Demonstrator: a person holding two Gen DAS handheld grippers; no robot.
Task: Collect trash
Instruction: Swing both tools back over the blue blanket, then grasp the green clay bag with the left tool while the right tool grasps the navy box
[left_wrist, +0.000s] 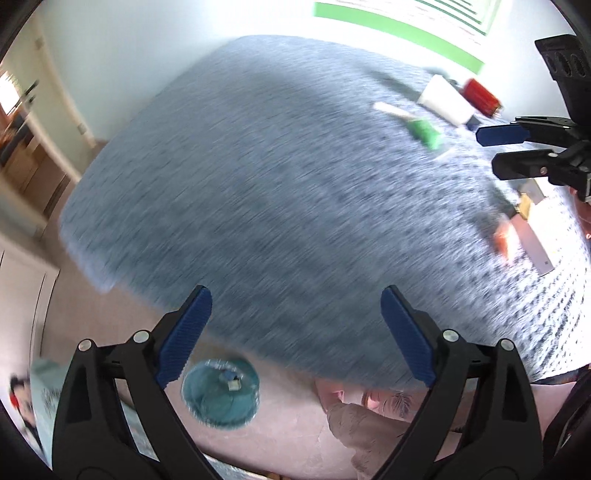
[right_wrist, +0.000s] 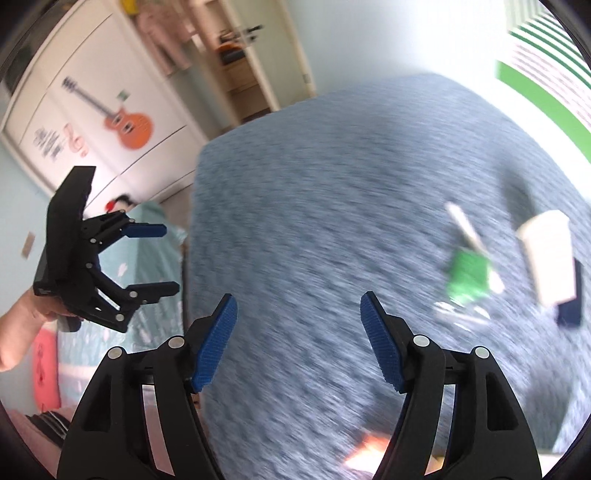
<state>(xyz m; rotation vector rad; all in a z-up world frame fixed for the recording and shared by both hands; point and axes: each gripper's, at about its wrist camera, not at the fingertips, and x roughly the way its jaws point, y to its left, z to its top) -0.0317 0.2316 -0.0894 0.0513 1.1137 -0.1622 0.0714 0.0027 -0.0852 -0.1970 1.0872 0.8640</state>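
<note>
A: What are the two hand-held grippers doing?

B: The left hand-held gripper (left_wrist: 296, 334) is hanging over the edge of the bed (left_wrist: 277, 177). Its blue pads are spread wide apart and nothing is between them. The right hand-held gripper (right_wrist: 298, 339) is spread open too, and it is holding nothing.

A: Where is the trash?

B: Most of it is lying on the blue bed cover, well away from both grippers. There is a white paper cup (left_wrist: 445, 98) on its side, with a red can (left_wrist: 480, 96) just beside it. Near them a green wrapper (left_wrist: 424, 133) is lying next to a pale stick (left_wrist: 391, 110). An orange piece (left_wrist: 504, 236) is sitting closer to the person, by some white paper or card (left_wrist: 535, 251). Everything is blurry, so it is hard to say more.

A: Is there a bin?

B: Yes, a teal trash bin (left_wrist: 220, 397) is standing on the floor beside the bed, right under the left gripper. Something small is lying inside it, but what it is cannot be told.

A: So how far along is the job?

B: It looks only just begun, or partly done. The bin is holding very little and several pieces are waiting on the bed. Both grippers are empty, so each one probably needs to go to the trash next.
</note>
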